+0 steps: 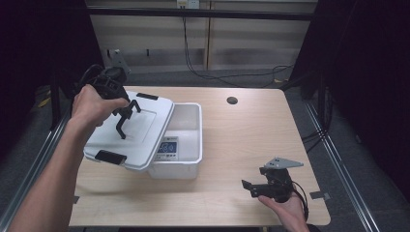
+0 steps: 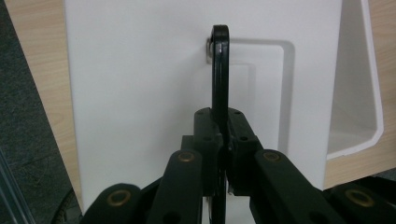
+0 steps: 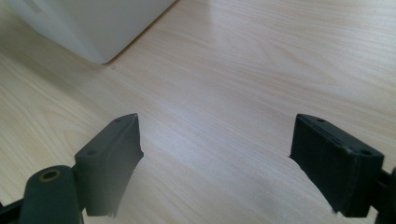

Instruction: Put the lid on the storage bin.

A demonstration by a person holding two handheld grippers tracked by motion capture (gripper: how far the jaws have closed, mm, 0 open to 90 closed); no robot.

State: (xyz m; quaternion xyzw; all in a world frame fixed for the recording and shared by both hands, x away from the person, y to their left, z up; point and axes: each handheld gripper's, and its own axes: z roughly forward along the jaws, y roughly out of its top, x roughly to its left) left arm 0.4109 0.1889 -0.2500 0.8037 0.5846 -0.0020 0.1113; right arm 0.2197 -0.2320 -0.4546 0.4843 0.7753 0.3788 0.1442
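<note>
Your left tongs are clamped on the black handle of the white lid, which tilts over the open bin on the desk. Your right tongs are spread apart above the desk, near the bin's corner.

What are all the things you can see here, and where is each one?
lid: one, white with black latches, tilted over the box's left side, held by its black handle
storage box: one, white, open, table's left half
card: one, blue-and-white, inside the box
table: one, light wood
left hand-held gripper: black, shut on handle
right hand-held gripper: black, open, low over the table's near right
</note>
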